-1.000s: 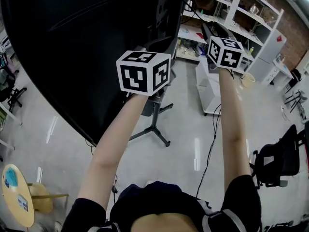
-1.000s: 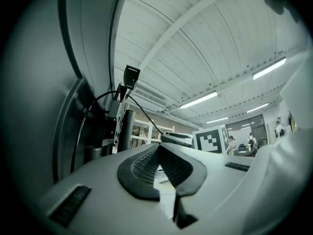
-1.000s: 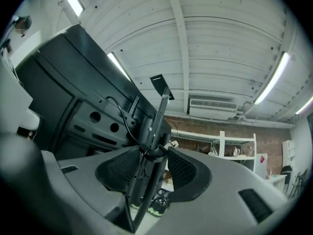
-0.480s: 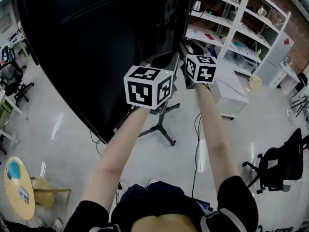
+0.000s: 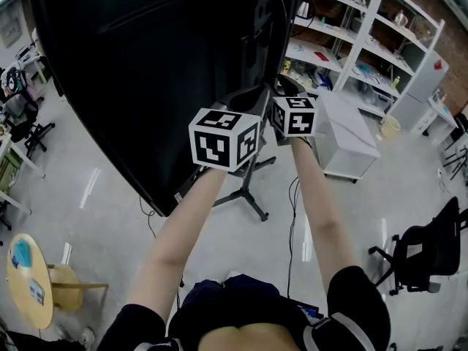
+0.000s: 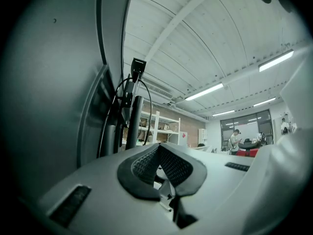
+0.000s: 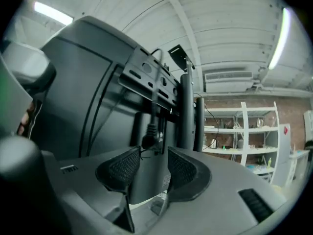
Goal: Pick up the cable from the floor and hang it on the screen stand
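Note:
The big black screen [image 5: 146,64] stands on a wheeled stand [image 5: 245,199], seen from behind. A thin black cable [image 5: 291,225] lies on the floor below my right arm. Both marker cubes hang close together by the stand's post: left cube [image 5: 223,139], right cube [image 5: 294,115]. My left gripper [image 6: 157,153] is shut with nothing between its pads, beside the post [image 6: 136,124]. My right gripper [image 7: 149,168] is open; a grey part of the stand shows through the gap. A cable plug [image 7: 148,141] hangs from the bracket [image 7: 151,82] just beyond its tips.
White shelving [image 5: 344,35] and a white cabinet [image 5: 351,141] stand to the right of the stand. A black office chair [image 5: 424,254] is at the right edge, a round yellow table [image 5: 25,284] at the lower left. A person [image 6: 235,140] stands far off.
Both hands have come down. The right cube has also moved left toward the stand's post and now sits close beside the left cube.

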Demonstrator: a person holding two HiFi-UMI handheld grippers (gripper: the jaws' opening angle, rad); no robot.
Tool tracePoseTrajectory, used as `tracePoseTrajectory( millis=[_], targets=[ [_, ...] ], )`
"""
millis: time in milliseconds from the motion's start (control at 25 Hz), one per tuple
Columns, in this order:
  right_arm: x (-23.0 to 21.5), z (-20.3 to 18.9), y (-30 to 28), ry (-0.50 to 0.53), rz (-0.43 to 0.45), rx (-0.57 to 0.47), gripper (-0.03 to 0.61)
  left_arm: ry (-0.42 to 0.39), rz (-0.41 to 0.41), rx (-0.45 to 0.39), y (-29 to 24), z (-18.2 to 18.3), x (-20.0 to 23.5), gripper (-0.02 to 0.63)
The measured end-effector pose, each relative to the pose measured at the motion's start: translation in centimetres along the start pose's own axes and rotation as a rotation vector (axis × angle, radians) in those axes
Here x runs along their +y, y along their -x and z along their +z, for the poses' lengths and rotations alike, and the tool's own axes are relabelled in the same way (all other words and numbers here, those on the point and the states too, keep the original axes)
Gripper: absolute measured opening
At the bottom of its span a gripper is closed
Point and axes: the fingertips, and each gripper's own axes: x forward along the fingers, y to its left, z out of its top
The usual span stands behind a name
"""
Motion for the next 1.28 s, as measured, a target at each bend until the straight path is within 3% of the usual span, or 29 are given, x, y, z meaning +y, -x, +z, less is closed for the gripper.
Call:
tracePoseTrajectory(
  millis=[120, 480, 720, 920, 1160, 1280],
  targets=[
    [1.0, -0.8, 0.0, 0.071, 0.016, 0.019, 0.193, 0.01, 0.0, 0.001, 0.2, -0.2, 0.3, 0.003],
    [0.9, -2.3, 2.4, 0.049, -0.017, 0.039, 0.193, 0.035, -0.031, 0.004, 0.8, -0.9, -0.7, 0.003],
    [2.4, -2.9, 7.8, -0.045, -0.006, 0.02, 0.193, 0.076, -0.041, -0.028, 2.7, -2.1, -1.5, 0.003],
    [5.0, -2.7, 14.0, -0.128, -0.003, -0.028, 0.193, 0.064, -0.082, -0.04, 5.3, -3.7, -3.2, 0.003],
    [8.1, -3.0, 20.5, -0.173, -0.05, -0.059, 0.185, 0.039, -0.145, -0.027, 8.1, -6.3, -6.4, 0.003],
    [8.8, -2.7, 23.3, -0.225, -0.088, -0.098, 0.147, 0.02, -0.164, -0.025, 9.4, -7.2, -7.9, 0.003]
  ],
)
